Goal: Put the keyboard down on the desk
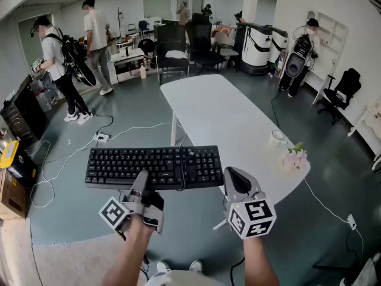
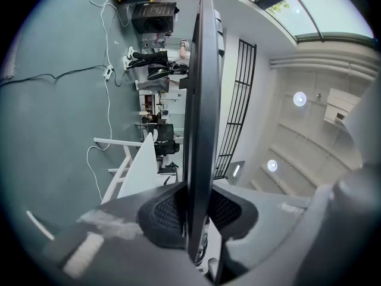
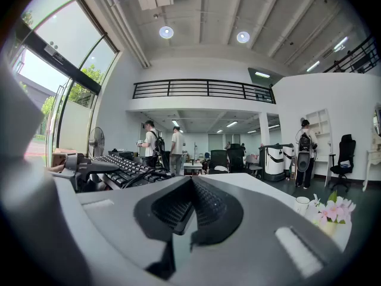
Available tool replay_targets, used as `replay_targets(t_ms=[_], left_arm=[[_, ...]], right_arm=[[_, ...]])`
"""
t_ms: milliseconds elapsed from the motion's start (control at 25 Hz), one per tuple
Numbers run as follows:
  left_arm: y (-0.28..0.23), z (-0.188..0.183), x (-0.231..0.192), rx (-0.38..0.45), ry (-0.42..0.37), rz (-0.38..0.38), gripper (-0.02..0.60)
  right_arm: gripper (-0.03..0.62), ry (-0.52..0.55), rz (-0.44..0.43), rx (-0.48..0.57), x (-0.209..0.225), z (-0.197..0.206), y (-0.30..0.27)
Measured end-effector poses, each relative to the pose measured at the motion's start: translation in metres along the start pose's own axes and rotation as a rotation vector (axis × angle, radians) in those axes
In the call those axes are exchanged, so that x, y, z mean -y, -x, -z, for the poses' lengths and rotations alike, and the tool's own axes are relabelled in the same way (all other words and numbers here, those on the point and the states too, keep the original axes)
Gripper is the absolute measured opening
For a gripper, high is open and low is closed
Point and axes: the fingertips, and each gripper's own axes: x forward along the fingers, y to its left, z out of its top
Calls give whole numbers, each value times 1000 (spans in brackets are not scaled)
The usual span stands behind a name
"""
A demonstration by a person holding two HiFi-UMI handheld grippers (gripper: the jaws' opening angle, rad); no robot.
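A black keyboard [image 1: 153, 165] hangs level in the air above the floor, just left of the white desk [image 1: 220, 112]. Its cable [image 1: 184, 173] is bundled on top of the keys. My left gripper [image 1: 141, 182] is shut on the keyboard's near edge. In the left gripper view the keyboard [image 2: 201, 100] shows edge-on as a dark slab, and the left gripper [image 2: 199, 222] has both pads pressed on it. My right gripper [image 1: 234, 180] sits just off the keyboard's right end, over the desk's near corner, shut and holding nothing. The right gripper [image 3: 183, 214] sees the keyboard [image 3: 128, 168] to its left.
A white cup [image 1: 275, 138] and a small pot of pink flowers [image 1: 295, 158] stand near the desk's right front edge. A power strip [image 1: 101, 137] and loose cables lie on the floor to the left. Cardboard boxes [image 1: 13, 189] stand at far left. People and office chairs [image 1: 172, 52] are farther back.
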Motion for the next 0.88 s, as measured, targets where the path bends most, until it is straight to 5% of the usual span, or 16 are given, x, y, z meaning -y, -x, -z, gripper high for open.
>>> replay_targets(t_ms=[600,880], left_arm=[[-18,23,-15,13,13,-11,83],[-45,7,-30,0,5,-7,83]], right_arm=[[0,-55,-12,1,31,22,0],[0,-60,-12,-16,33,32,-33]])
